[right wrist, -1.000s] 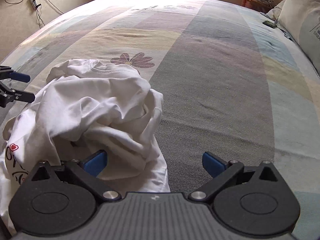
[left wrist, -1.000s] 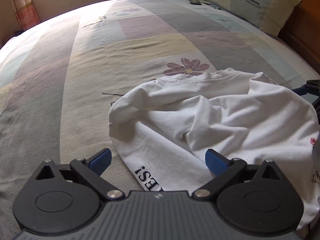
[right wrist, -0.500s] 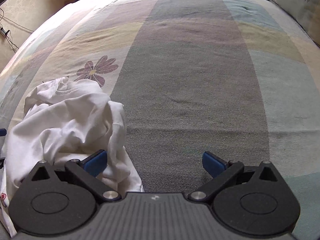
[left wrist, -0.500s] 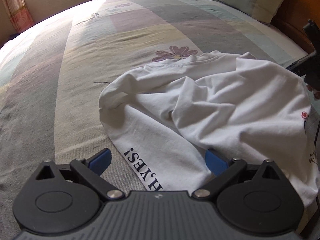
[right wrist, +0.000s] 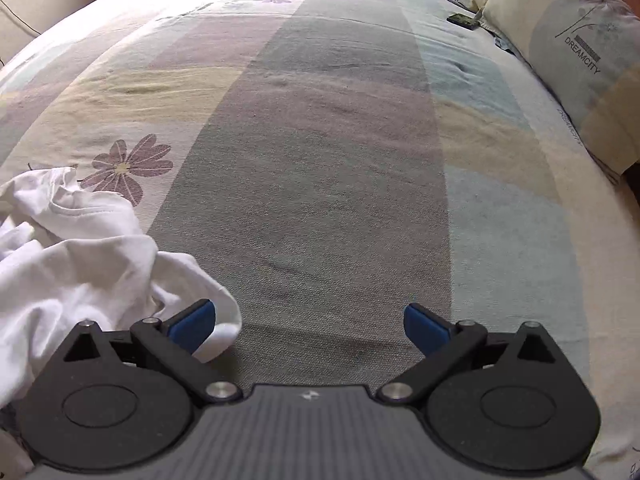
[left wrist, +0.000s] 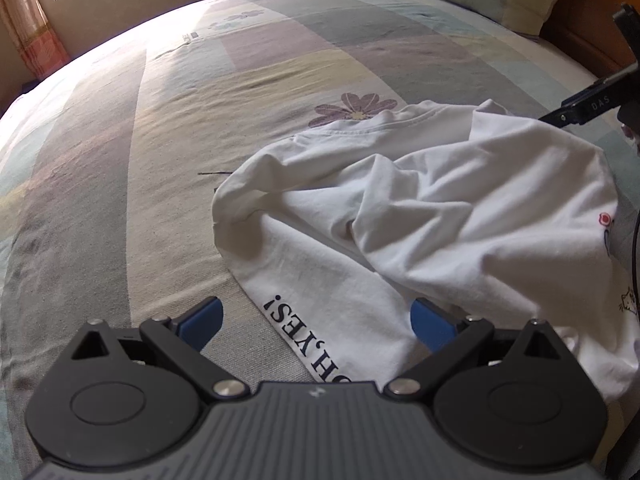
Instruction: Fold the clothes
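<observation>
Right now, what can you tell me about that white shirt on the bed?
The white shirt looks like soft cotton and lies crumpled in a loose heap, not folded yet. Black letters ending in "YES!" run along one flatter part near the left gripper, whose open fingers sit either side of it. A small red mark and a little drawing show at its right edge. A ribbed neckline lies at the far side beside a purple flower on the bedspread. In the right wrist view, one fold reaches the right gripper, also open.
</observation>
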{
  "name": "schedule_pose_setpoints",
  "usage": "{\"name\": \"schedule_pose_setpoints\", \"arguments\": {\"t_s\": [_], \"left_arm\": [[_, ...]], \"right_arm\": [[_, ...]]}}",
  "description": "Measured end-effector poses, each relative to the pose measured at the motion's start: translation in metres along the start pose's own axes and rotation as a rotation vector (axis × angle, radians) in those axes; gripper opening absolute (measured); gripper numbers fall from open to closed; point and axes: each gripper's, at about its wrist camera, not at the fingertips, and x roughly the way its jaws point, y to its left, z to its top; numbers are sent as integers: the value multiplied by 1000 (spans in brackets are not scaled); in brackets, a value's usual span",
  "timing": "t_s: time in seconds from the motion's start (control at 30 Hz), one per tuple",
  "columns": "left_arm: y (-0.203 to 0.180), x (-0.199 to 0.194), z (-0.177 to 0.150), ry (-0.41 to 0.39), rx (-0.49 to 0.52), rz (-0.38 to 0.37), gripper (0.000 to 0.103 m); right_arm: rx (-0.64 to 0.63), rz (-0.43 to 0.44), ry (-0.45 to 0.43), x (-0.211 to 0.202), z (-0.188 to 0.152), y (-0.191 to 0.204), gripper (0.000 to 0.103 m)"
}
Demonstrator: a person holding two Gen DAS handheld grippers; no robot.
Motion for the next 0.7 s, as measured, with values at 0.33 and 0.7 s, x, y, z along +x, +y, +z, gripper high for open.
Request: {"name": "schedule_pose_setpoints", "arguments": {"t_s": [0.33, 0.7], "left_arm": [[-27, -16, -17, 19, 7, -44, 100], [-44, -20, -27, 22, 29, -43, 100]], "right_arm": [[137, 250, 81, -23, -61, 13, 103], [106, 153, 80, 6, -50, 65, 103]]}}
